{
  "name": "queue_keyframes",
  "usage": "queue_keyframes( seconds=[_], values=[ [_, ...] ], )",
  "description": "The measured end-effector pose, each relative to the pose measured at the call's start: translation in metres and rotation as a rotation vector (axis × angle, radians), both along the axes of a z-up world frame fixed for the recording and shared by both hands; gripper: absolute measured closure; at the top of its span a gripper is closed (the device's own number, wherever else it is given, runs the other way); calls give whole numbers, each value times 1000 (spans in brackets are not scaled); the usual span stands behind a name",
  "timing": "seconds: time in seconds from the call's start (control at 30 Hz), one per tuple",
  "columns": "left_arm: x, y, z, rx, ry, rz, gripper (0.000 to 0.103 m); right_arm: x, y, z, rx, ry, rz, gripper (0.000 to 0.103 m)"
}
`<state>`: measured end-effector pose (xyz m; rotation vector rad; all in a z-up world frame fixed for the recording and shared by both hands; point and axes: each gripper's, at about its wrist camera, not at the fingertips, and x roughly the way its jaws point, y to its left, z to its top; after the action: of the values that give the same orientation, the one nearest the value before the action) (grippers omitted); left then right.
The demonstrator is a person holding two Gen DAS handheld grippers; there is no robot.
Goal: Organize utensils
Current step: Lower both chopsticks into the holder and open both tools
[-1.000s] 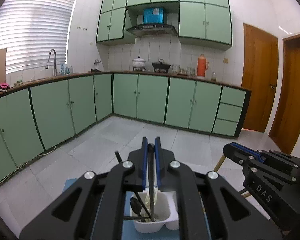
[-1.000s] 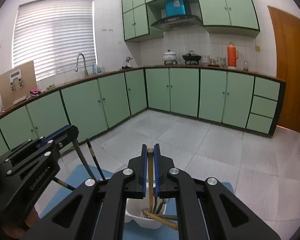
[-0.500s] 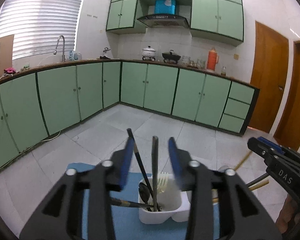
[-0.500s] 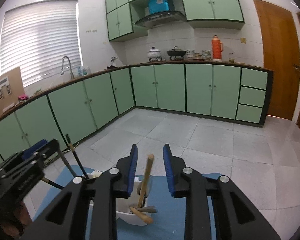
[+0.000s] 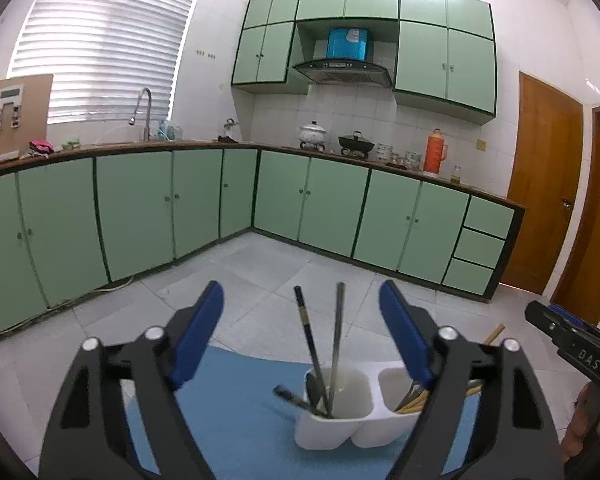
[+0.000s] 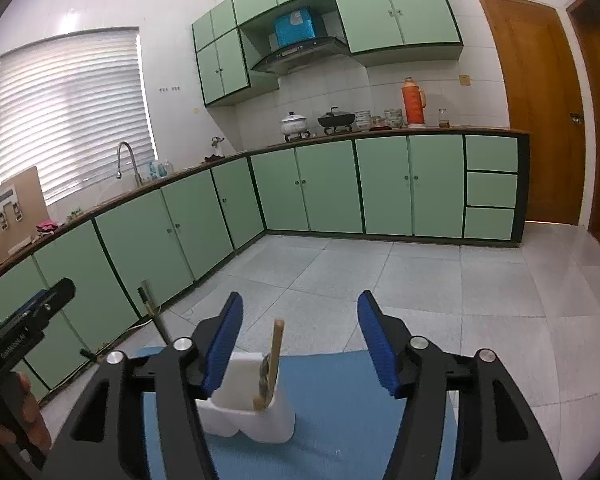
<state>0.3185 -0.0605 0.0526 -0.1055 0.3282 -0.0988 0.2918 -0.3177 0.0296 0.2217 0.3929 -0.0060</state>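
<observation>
The white utensil holder (image 5: 340, 420) stood on a blue mat (image 5: 236, 432), near the mat's far edge, and beyond that edge the grey tiled floor (image 5: 260, 272) ran open to the green cabinets (image 5: 140, 208). To the left of the holder, the mat was bare in the left wrist view. In the right wrist view the mat (image 6: 340, 432) was also bare to the right of the holder (image 6: 252, 412).

The holder had two compartments side by side. In the left one stood a dark chopstick (image 5: 306, 332) and a grey metal handle (image 5: 337, 332), both almost upright and leaning slightly toward each other, with a dark spoon (image 5: 312, 384) low between them and another dark handle (image 5: 290, 396) lying out over the rim. In the right compartment were a fork (image 5: 410, 392) and some wooden sticks (image 5: 410, 406), partly hidden behind the gripper finger. From the right wrist view a wooden stick (image 6: 277, 350) stood up from the nearer compartment.

The left gripper (image 5: 302, 340) hung just before the holder with its blue pads wide apart, and it held nothing. The right gripper (image 6: 300, 344) was likewise spread wide and empty, over the holder's right side. Each gripper was visible at the edge of the other's view.
</observation>
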Motion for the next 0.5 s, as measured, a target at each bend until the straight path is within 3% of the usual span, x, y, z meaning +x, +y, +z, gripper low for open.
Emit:
queue_keyframes(
  seconds=[0.17,0.5],
  values=[
    [-32,1,0,60,-33,23,13,-29,0,-6,4,3,6,37],
    [-99,-3,-14,147,-58,30,5,-93,16,-26,-34,16,8,7]
  ],
)
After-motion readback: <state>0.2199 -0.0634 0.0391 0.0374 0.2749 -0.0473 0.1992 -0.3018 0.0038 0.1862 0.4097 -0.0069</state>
